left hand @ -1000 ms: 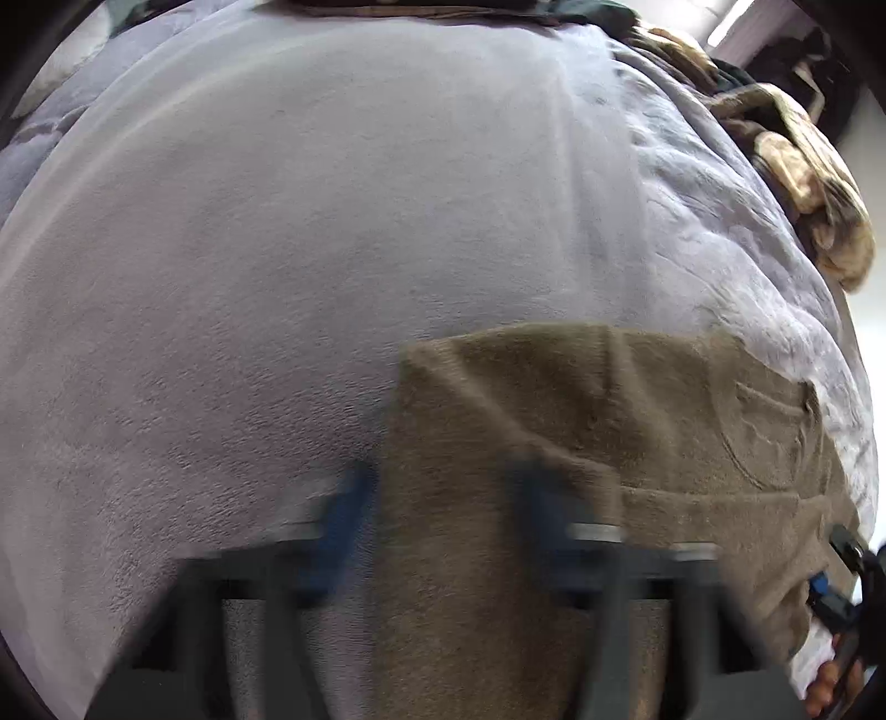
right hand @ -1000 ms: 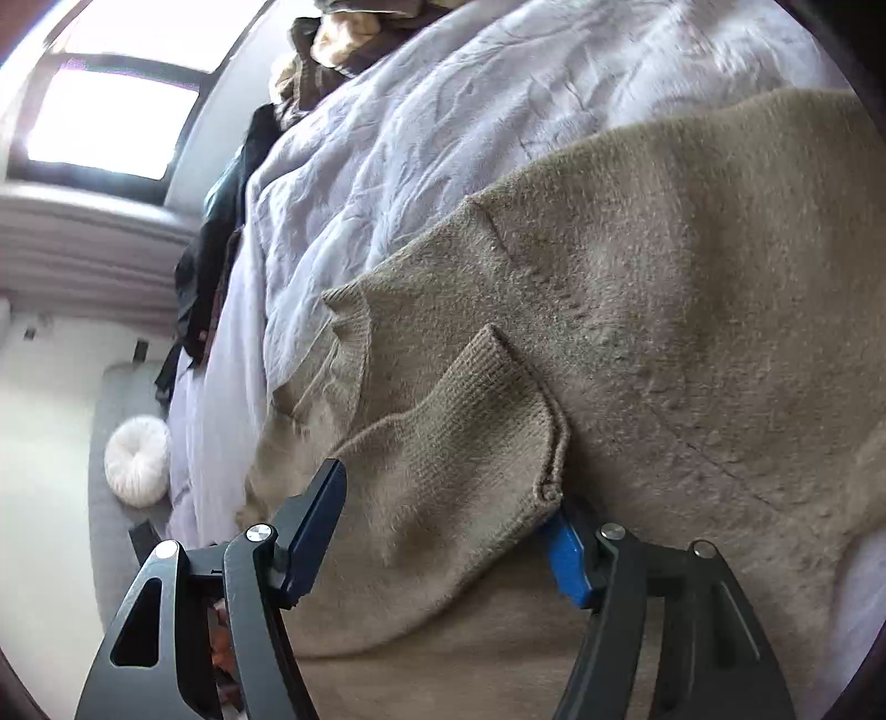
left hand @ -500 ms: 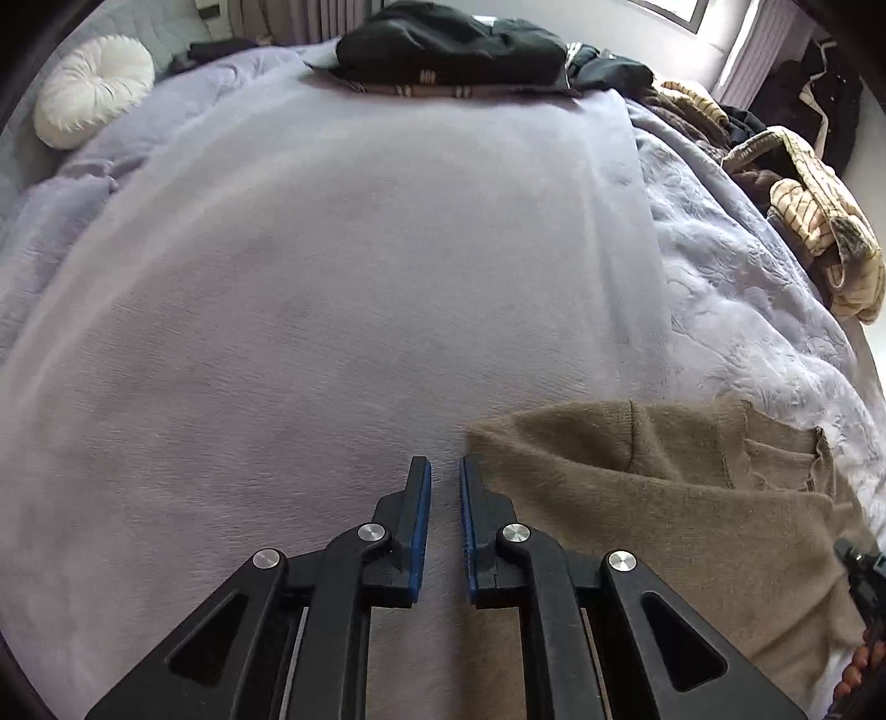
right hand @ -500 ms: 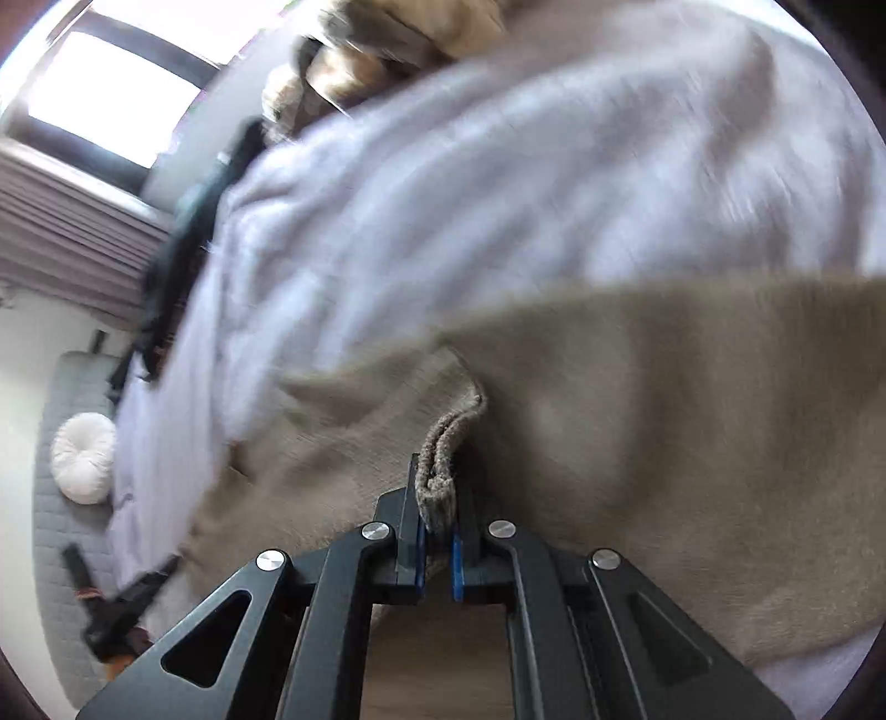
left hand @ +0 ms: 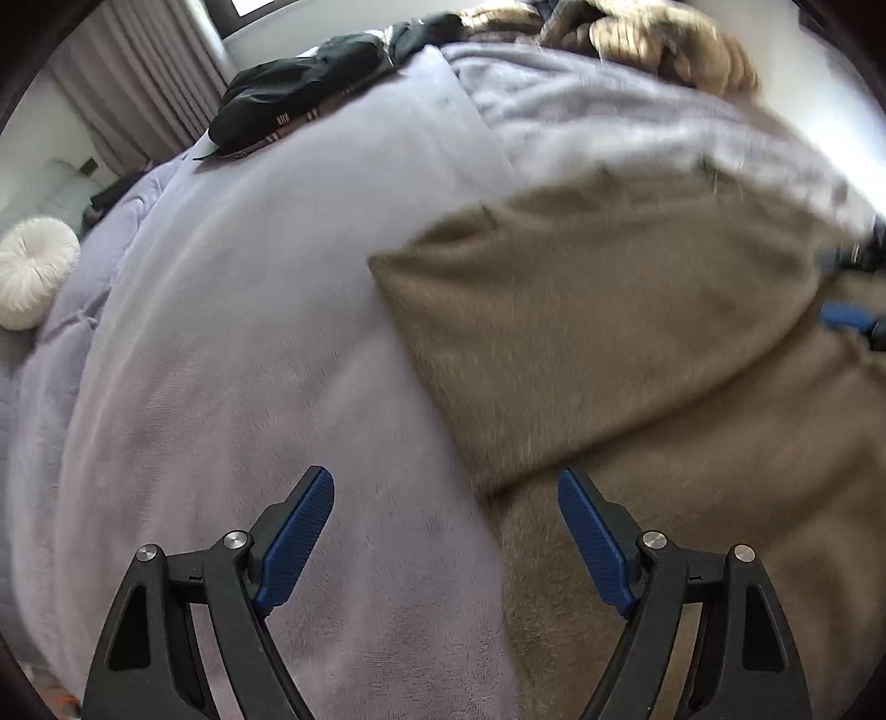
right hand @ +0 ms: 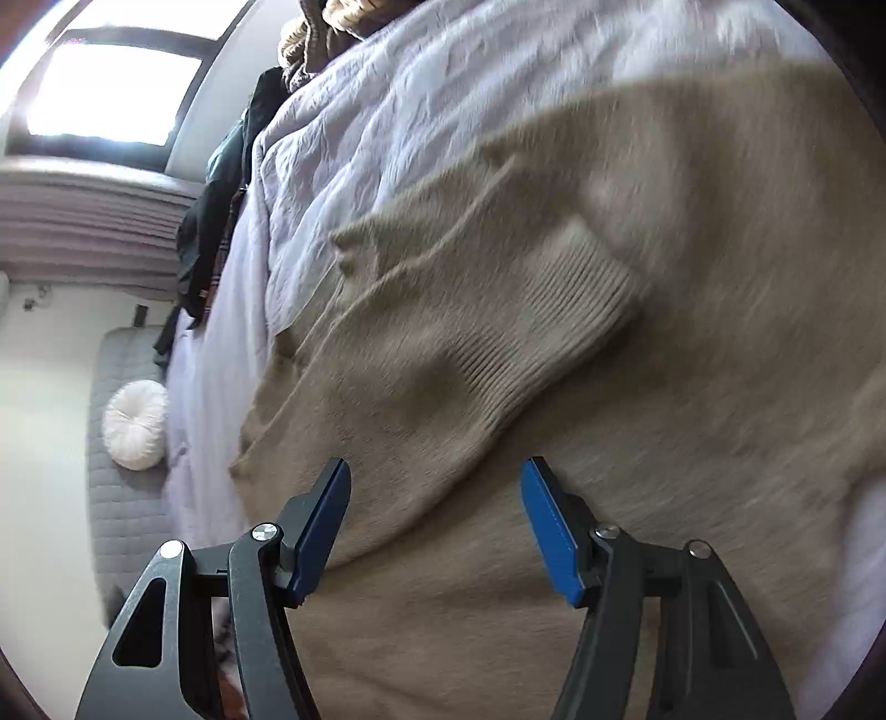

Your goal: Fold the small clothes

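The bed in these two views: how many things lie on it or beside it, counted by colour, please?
Brown-beige: 1, the knitted sweater
Lavender: 1, the plush blanket
Black: 1, the dark clothing pile
White: 1, the round tufted cushion
Tan: 1, the blurred clothing heap
Total: 5

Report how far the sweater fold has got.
Done: a sleeve lies folded across the sweater on the bed. In hand: nothing; the left tool and right tool are both open over the fabric. Left: the body still lies spread wide, so it needs folding; the other sleeve's state is unclear.
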